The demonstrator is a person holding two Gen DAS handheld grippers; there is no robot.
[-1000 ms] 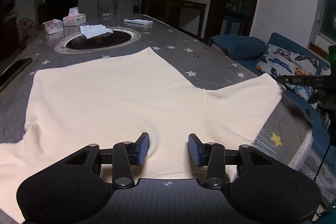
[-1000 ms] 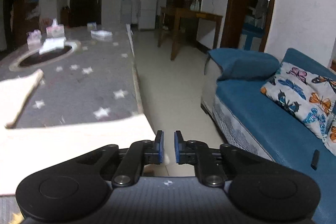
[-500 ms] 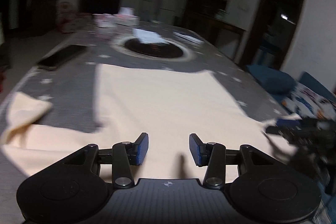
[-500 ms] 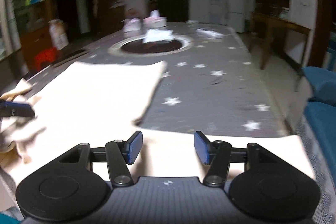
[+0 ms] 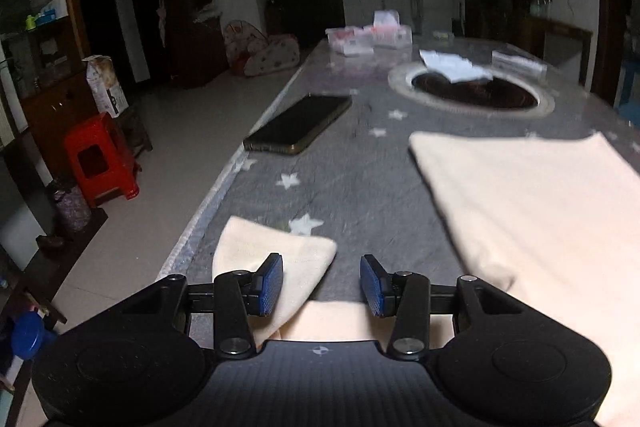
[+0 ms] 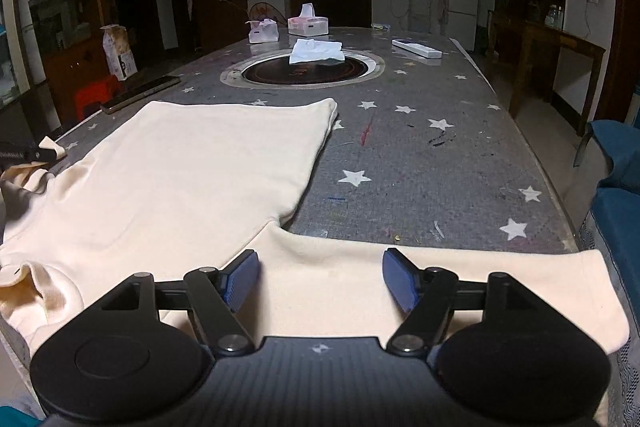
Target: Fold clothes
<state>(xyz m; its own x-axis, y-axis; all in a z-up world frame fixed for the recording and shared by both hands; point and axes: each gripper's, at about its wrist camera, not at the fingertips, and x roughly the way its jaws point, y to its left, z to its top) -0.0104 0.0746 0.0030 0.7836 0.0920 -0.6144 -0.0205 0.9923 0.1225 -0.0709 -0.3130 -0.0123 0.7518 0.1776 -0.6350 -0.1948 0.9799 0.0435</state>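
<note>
Dim room; long grey star-print table (image 6: 420, 163) runs up the frame. Cream shirt (image 6: 192, 167) lies flat across lower left and centre of the right wrist view, one sleeve (image 6: 460, 283) stretched toward the lower right edge. Right gripper (image 6: 320, 279) above that sleeve, jaws opening wide, pads clear of cloth. Left gripper (image 5: 321, 285) about half open, over the other sleeve's cuff (image 5: 276, 259), apparently not pinching it. Phone (image 5: 300, 123) upper centre.

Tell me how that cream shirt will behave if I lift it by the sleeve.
The cream shirt likely hangs limp: it lies flat, rumpled at its near corner. The sleeve would probably drag the body after it. It looks light and may slide on the table.
</note>
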